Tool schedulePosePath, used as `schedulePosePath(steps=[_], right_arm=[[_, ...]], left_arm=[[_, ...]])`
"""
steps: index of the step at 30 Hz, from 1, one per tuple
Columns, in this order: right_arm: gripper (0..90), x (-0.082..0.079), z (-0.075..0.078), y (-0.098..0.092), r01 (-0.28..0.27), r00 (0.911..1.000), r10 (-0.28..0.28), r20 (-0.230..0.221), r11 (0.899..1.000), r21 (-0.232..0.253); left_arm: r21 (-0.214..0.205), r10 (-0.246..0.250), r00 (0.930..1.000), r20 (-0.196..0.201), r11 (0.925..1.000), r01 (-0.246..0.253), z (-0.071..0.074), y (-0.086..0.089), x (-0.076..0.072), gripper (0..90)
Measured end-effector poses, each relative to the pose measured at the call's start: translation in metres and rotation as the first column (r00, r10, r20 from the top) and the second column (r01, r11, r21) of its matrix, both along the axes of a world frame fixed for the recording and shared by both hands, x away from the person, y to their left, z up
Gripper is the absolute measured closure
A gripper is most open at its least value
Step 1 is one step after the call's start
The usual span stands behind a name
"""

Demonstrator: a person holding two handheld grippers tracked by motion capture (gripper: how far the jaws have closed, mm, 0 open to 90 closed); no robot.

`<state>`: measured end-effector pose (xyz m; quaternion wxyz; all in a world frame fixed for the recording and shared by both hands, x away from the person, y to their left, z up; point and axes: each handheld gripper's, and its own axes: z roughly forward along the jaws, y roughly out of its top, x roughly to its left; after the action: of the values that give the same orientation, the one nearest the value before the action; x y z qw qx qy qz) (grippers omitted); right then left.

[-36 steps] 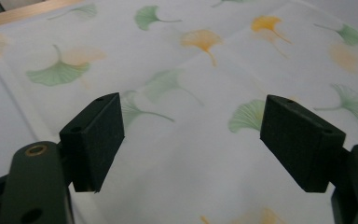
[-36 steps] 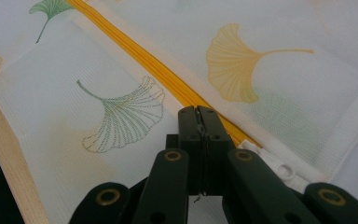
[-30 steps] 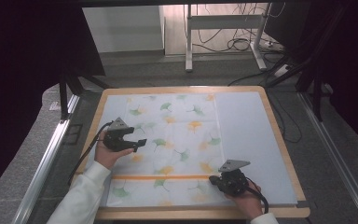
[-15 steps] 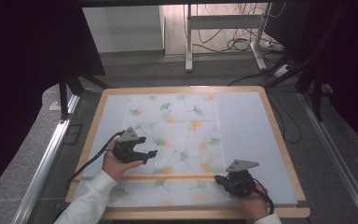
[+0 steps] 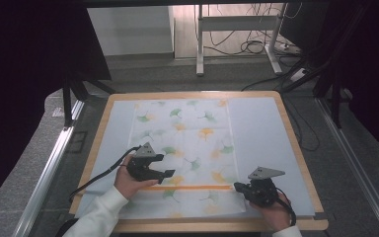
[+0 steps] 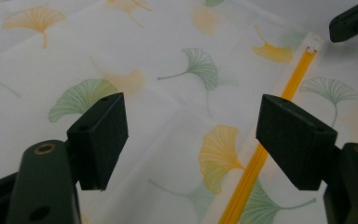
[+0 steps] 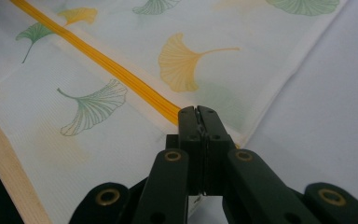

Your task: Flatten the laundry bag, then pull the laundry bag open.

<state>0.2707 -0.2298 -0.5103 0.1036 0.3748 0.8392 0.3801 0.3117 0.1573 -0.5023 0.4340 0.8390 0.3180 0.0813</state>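
A see-through bag (image 5: pixel 187 143) printed with green and yellow ginkgo leaves lies flat on a pale mat (image 5: pixel 261 133). An orange zipper strip (image 5: pixel 197 187) runs across its near end. My left gripper (image 5: pixel 167 173) hovers low over the bag just above the strip. Its jaws (image 6: pixel 191 135) have just been closing a little but stand wide apart, with only flat cloth and the strip (image 6: pixel 256 163) beneath them. My right gripper (image 5: pixel 238 187) sits at the strip's right end, jaws (image 7: pixel 199 112) shut. Whether they pinch any of the bag is hidden. Its tip (image 6: pixel 354 21) shows by the strip's end.
The mat rests on a wooden board (image 5: pixel 296 148) whose rim frames it. Metal rails (image 5: pixel 44 173) run along both sides of the table. Dark frame posts (image 5: pixel 71 98) rise at the back corners. A desk's legs and floor cables (image 5: pixel 256 47) lie beyond.
My left gripper has moved toward the near edge and rightward, down to the orange strip. My right gripper has shifted slightly right along the bag's near end.
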Motion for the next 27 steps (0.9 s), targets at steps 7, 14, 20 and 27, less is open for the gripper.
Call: schedulePosePath(steps=[7,14,20,27], right_arm=[[88.5,0.001,0.000,-0.003,0.017,0.9999,-0.017,-0.002,1.000,0.004],[88.3,-0.004,-0.001,-0.004,0.019,0.9998,-0.019,-0.010,1.000,0.006],[88.2,-0.013,-0.001,0.000,0.008,0.9999,-0.008,-0.009,1.000,0.000],[88.3,-0.027,-0.002,-0.001,-0.001,1.0000,0.001,-0.006,1.000,0.000]], left_arm=[[0.063,-0.037,0.9983,0.044,0.9974,0.034,0.001,-0.013,-0.010,25.7],[0.060,-0.089,0.9951,0.044,0.9945,0.086,0.003,-0.032,-0.018,26.1],[0.069,-0.134,0.9892,0.059,0.9890,0.130,0.006,-0.049,-0.024,26.4],[0.045,-0.156,0.9872,0.033,0.9870,0.154,0.003,-0.061,-0.019,28.5]])
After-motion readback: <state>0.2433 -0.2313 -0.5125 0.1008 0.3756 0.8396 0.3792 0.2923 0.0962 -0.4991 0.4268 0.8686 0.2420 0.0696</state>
